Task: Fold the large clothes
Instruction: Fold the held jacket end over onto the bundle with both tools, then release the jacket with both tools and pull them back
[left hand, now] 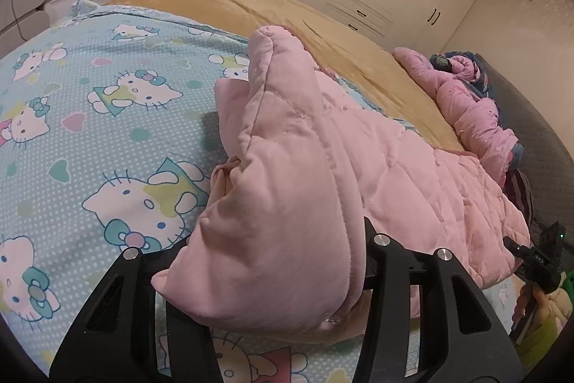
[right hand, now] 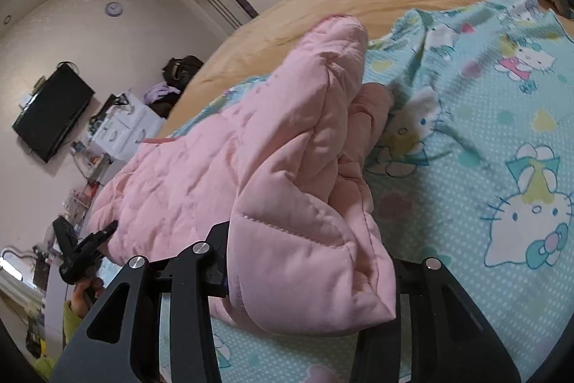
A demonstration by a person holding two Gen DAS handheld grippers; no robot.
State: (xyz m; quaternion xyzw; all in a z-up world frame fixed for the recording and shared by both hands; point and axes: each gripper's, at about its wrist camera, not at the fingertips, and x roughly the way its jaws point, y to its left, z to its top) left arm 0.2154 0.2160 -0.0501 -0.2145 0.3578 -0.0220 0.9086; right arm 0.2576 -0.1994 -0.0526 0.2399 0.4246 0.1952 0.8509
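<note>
with both tools clamped on the same edge of the pink quilted jacket (left hand: 287,174), the fold turns on how that edge runs between them. left gripper (left hand: 272,279): jaws closed down onto a thick bunch of padded fabric, which fills the gap and spills over the near side. right gripper (right hand: 308,279): same condition, jaws pinched on a puffy corner of the garment, fabric draped across the fingers.

jacket's long axis: judged to run roughly from one tool to the other, so the body stretches away to the right of my left tool and to the left of my right tool. neither hand is nearer; each holds its own end. held corners stand raised off the cartoon-cat sheet (left hand: 107,103); the middle span sags and rests on the sheet.

beyond the jacket lies the tan blanket (left hand: 323,34), and farther on, a second pink bundle (left hand: 466,103), well apart from the work.

judgement: the coming move should carry both held corners the same way across the long axis, over the resting body. uneven travel would skew the fold. sleeve positions not readable.
</note>
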